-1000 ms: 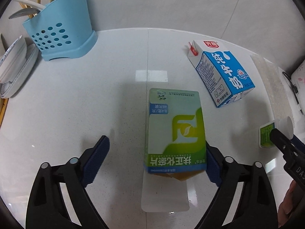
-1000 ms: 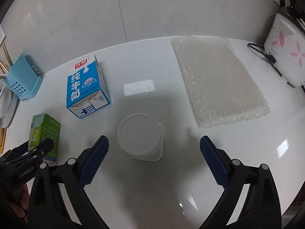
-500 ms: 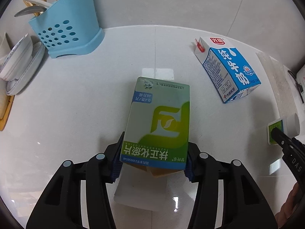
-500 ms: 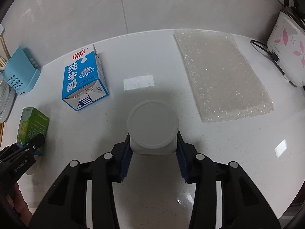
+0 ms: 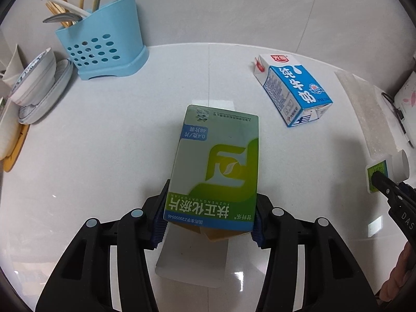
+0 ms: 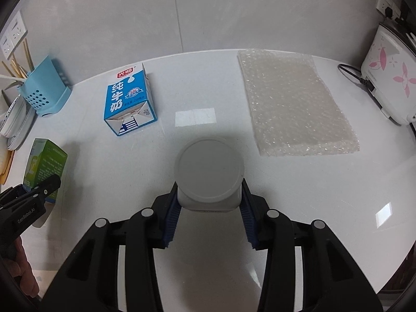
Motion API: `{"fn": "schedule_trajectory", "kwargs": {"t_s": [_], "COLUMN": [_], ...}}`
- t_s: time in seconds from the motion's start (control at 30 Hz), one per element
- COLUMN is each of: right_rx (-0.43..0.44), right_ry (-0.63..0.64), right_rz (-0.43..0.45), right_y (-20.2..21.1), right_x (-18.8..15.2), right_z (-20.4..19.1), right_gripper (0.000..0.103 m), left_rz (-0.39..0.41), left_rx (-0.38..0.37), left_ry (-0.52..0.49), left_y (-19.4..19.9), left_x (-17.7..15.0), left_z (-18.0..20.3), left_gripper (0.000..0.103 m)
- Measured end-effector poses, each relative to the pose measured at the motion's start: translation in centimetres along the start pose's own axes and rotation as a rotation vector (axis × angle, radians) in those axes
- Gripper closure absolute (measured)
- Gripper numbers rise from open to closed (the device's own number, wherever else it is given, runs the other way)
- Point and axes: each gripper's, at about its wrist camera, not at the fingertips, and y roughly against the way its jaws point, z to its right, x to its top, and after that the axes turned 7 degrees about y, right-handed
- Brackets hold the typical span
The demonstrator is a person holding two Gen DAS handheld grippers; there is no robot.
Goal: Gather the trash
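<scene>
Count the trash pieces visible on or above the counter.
4: green box in left gripper; white cup in right gripper; milk carton and bubble wrap lying on counter.

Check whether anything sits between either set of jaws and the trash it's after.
Nothing does. The left gripper is shut on the green box and the right gripper is shut on the white container; both pads touch directly.

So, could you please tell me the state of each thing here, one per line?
Green box: held in left gripper, jaws shut on its sides, off the counter.
White cup: held in right gripper, jaws shut on it.
Milk carton: lying on its side on the counter, untouched.
Bubble wrap: lying flat.
Utensil holder: upright, utensils inside.
</scene>
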Motion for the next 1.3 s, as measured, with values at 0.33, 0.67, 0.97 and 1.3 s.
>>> {"fn": "schedule_trajectory", "kwargs": {"t_s": [0.33,0.67,0.97,1.3], "right_rx": [0.02,0.088,0.115,0.155], "right_ry": [0.014,0.085,0.199,0.253], "right_rz": [0.027,0.037,0.065,0.096], "right_y": [3.2,7.4,11.1,15.1], "right_x": [-3.3,-8.7,-13.3,-15.3], "right_z": [2.0,4.4,6.5,7.3], "right_gripper": [0.063,0.063,0.063,0.063], "left_rz": [0.018,0.036,0.05,0.073], "left_rx": [0.019,0.035,0.058,0.078], "left_ry": [0.029,0.086,0.158,0.156], "left_y": [3.6,8.7,11.9,15.4], "left_x": [-3.3,-10.3,-16.6,-19.0], "left_z": [0.4,2.0,3.9,5.3], "left_gripper": [0.053,0.053,0.053,0.053]}}
